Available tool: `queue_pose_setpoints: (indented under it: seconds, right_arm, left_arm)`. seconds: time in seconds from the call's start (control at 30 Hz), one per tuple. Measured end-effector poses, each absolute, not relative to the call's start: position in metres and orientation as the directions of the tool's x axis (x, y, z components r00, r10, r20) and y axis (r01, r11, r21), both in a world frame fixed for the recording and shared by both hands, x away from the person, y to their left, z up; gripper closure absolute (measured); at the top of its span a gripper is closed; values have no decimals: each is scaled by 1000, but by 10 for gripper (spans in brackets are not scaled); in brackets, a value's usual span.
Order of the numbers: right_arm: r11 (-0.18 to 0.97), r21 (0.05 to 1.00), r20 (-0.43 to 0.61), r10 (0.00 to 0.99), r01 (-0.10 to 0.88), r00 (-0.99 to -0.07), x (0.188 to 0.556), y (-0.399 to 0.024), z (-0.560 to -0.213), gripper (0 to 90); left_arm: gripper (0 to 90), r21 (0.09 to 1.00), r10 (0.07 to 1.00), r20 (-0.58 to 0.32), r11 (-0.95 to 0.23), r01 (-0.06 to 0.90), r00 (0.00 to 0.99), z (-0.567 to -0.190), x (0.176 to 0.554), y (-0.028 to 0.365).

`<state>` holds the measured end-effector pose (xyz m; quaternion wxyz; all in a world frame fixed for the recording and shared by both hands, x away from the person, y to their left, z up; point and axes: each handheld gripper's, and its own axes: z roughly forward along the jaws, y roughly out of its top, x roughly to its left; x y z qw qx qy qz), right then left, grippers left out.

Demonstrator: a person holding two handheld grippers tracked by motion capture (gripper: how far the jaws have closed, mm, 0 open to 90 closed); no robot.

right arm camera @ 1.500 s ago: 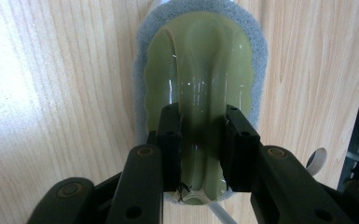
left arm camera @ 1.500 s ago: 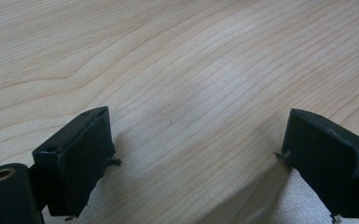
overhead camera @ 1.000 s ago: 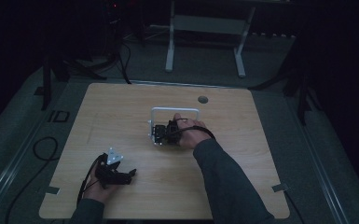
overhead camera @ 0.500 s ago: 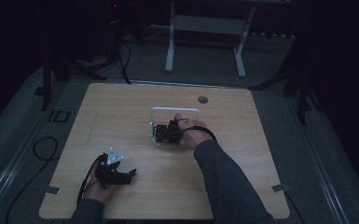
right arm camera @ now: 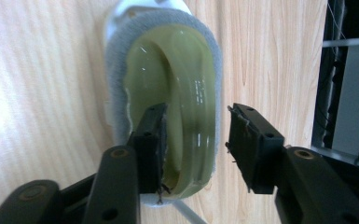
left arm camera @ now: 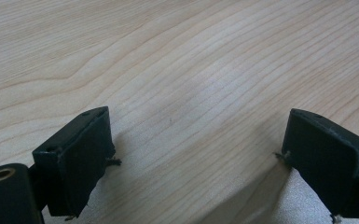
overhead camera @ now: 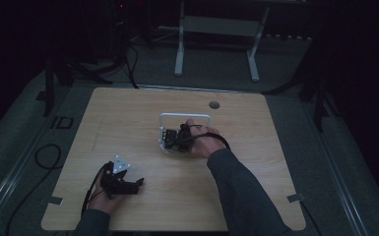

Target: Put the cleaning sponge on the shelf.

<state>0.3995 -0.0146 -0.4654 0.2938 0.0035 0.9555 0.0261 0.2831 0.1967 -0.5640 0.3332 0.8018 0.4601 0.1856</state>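
Note:
An olive-green glossy oval piece (right arm camera: 168, 70) with a grey felt rim lies on a white holder (right arm camera: 109, 32). My right gripper (right arm camera: 196, 116) reaches over its near end. The jaws have just been opening: the green piece's right edge sits between them, and the right pad (right arm camera: 242, 140) stands clear of it. From above, the right gripper (overhead camera: 174, 139) sits inside the white frame (overhead camera: 184, 116) at the table's middle. Near the front left, my left gripper (overhead camera: 128, 184) rests on the table, and it (left arm camera: 196, 116) is open with only bare wood between the jaws.
The light wooden table (overhead camera: 128, 113) has a round grommet hole (overhead camera: 214, 104) near its back edge. A metal stand (overhead camera: 216, 29) and cables lie on the dark floor beyond. Black cables trail off the table's left side.

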Motion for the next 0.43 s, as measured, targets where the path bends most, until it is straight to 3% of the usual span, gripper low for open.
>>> queue_pose_setpoints:
  seconds: [0.23,0.43]
  right_arm:
    - [988,154,-550,60,-30,-833,382,-16,-443,534]
    - [964,266,-467,119,-11,-876,370,-22,-431,563]
  left_arm:
    - [87,706,862,-9,-354,614,507,-564,283,197]
    - [88,706,861,-7,-355,613,508,-564,283,197]
